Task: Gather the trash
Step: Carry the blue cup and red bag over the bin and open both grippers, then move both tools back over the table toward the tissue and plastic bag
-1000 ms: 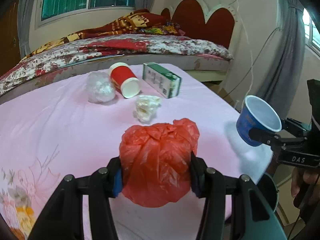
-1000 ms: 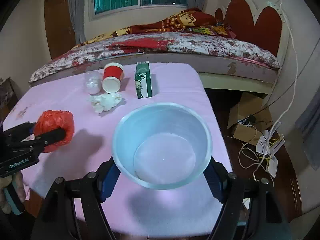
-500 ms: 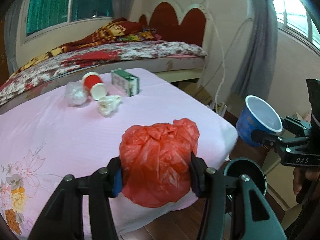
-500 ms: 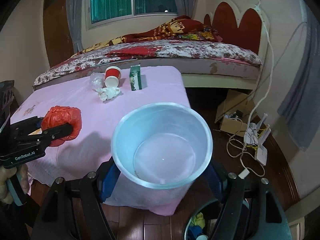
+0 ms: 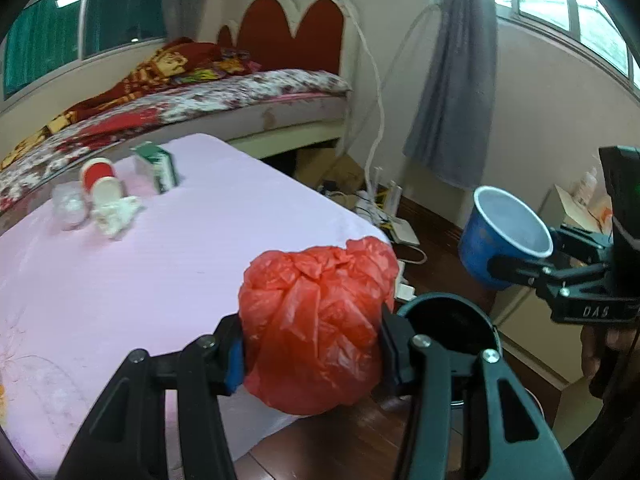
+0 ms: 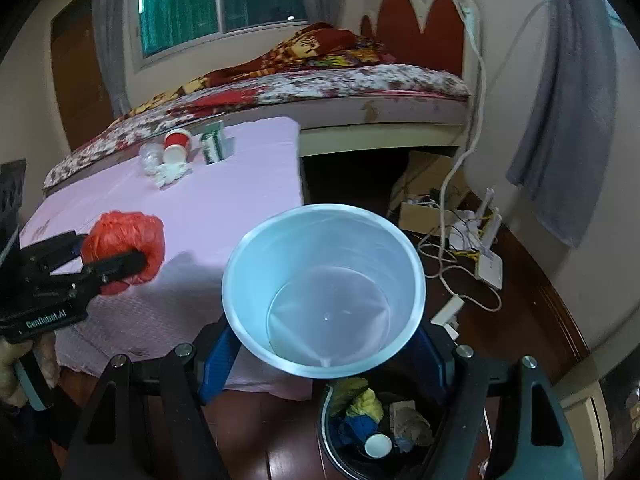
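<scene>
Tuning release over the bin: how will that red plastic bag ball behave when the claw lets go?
Red plastic bag ball looks crumpled and soft, bulging past the left claw, so probably light. It may spring open and drift or cling rather than drop cleanly.

Ahead of the jaws, past the pink cloth-covered table [image 6: 240, 196], runs a bed [image 6: 328, 88] with a flowered red-and-white cover and a patterned red blanket [image 6: 316, 46] heaped on it. A scalloped red headboard [image 5: 294, 38] rises at its far end. Above the bed sits a green-tinted window [image 6: 216, 4]. To the right of the jaws a grey curtain [image 5: 456, 80] hangs down, and below it, on the dark wooden floor [image 6: 520, 304], lie a cardboard box [image 6: 420, 210], tangled white cables [image 6: 448, 240] and a white router [image 6: 490, 266].
</scene>
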### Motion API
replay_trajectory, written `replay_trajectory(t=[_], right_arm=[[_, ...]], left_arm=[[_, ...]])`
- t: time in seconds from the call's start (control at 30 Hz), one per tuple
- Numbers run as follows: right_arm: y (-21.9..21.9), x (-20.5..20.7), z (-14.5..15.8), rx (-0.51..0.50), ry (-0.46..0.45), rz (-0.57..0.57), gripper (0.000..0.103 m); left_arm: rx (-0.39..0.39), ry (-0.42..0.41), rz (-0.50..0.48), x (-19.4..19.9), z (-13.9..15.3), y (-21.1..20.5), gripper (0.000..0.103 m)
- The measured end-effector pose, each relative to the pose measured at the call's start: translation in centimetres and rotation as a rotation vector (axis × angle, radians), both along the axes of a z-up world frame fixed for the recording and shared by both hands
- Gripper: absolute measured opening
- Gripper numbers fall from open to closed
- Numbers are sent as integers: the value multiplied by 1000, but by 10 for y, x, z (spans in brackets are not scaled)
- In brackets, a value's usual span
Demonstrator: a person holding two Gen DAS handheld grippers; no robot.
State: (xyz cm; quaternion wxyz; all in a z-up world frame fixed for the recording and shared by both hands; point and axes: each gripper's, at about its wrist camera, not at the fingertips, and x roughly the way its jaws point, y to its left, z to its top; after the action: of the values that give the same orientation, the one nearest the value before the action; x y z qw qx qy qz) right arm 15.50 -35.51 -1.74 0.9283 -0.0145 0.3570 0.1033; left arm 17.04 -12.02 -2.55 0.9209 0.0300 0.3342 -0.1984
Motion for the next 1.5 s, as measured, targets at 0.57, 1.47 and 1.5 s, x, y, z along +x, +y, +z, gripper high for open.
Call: replay_trajectory(t=[0.57,1.47,1.5], right_arm=[[-54,-16,-31,-79,60,-73,78],[-110,-10,-166,-272,374,-92,100],[-113,-7,-172,-275,399,-102,102]], left_arm=[[23,65,-199,-4,-29,-78,53],[90,364,-323,22,-136,-175,102],[84,363,-302,23,-135,-170,102]])
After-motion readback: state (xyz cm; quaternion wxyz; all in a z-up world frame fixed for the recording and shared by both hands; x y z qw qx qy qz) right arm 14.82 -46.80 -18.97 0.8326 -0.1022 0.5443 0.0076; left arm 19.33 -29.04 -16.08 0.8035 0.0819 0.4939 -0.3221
